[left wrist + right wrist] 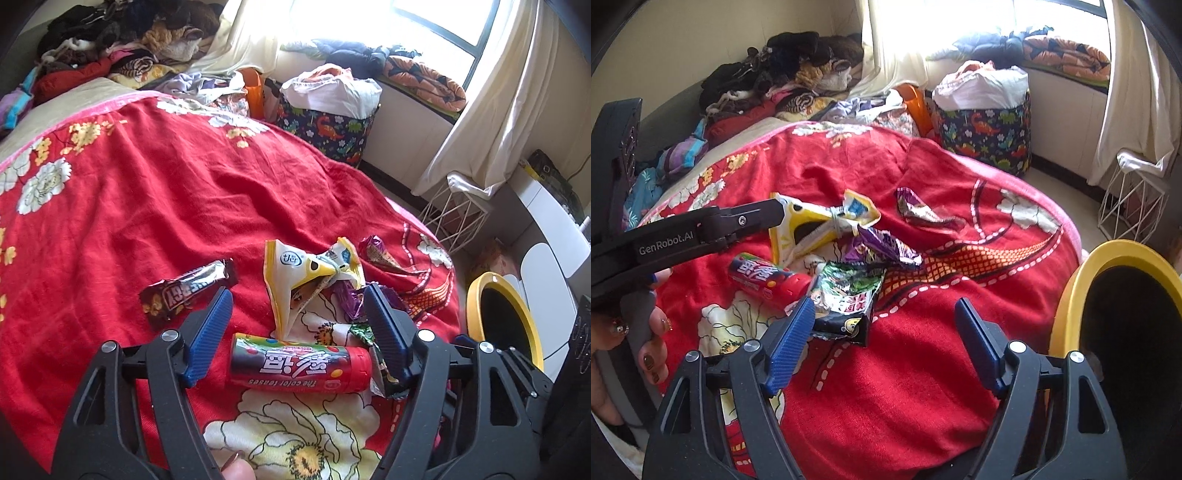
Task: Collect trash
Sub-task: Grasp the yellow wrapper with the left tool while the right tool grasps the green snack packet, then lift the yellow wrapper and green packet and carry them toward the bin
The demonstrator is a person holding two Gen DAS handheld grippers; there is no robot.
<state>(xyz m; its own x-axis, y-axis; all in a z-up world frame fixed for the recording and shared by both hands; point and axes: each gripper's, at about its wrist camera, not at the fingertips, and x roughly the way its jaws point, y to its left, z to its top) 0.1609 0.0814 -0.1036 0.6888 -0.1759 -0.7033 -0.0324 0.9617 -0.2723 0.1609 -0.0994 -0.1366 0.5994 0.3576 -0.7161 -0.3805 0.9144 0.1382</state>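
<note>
1. Left gripper (297, 317): black frame, blue ribbed pads, jaws apart. They straddle the red cylindrical candy tube with a red cap (299, 365), which lies crosswise between the pads; neither pad presses on it. Judged: lined up to pinch the tube across its width.

2. Right gripper (884, 338): jaws apart, nothing held. Its left pad (792, 339) overlaps the edge of the crumpled green-and-black foil snack bag (846, 299); contact can't be confirmed. Judged: that bag is its likely target.

3. Remaining trash, left wrist view, around the tube: torn yellow-and-white plastic pouch (306, 275) at 12 o'clock; brown chocolate-bar wrapper (188, 291) at 10 o'clock, apart from the rest; purple foil wrapper (380, 253) at 1 o'clock. All lie loose on the red floral blanket (166, 206) spread over the bed, clustered near its edge.

4. Yellow-rimmed round bin with a dark interior (1123, 314): at 3 o'clock of the right gripper, just beside the bed's edge, mouth turned this way. Contents too dark to tell. Judged: placed close so each piece has a short trip.

5. Navy fabric basket with a dinosaur print (986, 133): at 12 o'clock on the floor, stuffed with white and orange cloth above the rim. Looks like laundry, not trash.

6. White wire-frame stand (1134, 199): at 2 o'clock beneath the curtain, white cloth draped across its top.
</note>
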